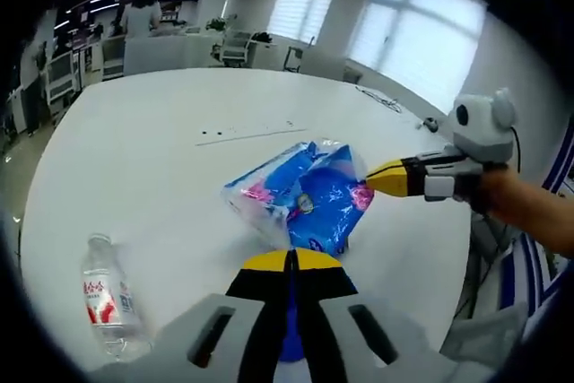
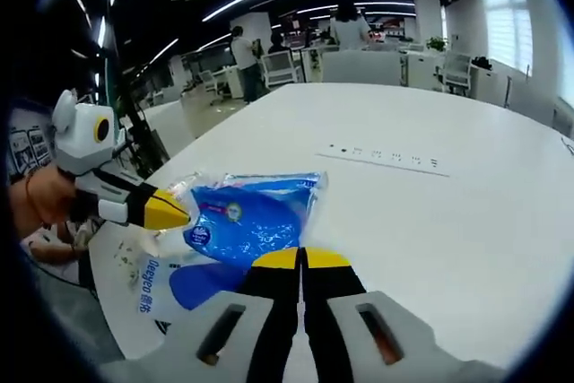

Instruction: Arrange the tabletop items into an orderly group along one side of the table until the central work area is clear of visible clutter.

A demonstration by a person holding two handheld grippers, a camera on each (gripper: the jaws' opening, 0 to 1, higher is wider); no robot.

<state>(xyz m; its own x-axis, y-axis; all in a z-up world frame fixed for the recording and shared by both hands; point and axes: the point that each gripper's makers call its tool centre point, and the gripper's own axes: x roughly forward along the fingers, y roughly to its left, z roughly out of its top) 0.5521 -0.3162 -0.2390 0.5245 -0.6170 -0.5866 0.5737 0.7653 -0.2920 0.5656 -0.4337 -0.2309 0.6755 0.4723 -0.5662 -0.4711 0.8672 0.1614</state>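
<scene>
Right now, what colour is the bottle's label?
Red and white on the water bottle, clearest in the left gripper view.

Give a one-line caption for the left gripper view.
Both grippers, left and right, meet a blue plastic pack on the white table, water bottle lying nearby.

The left gripper view is looking low across the white table [image 1: 161, 159] toward windows at the upper right of the frame, sitting close behind the blue plastic pack [image 1: 305, 195] at frame centre. The right gripper view is facing the opposite way, toward desks at the top of the frame, also close. The 2 views are sharing the pack [image 2: 247, 213] and table [image 2: 448, 221], and each is catching the other gripper: right gripper [image 1: 369, 178], left gripper [image 2: 184, 214].
</scene>
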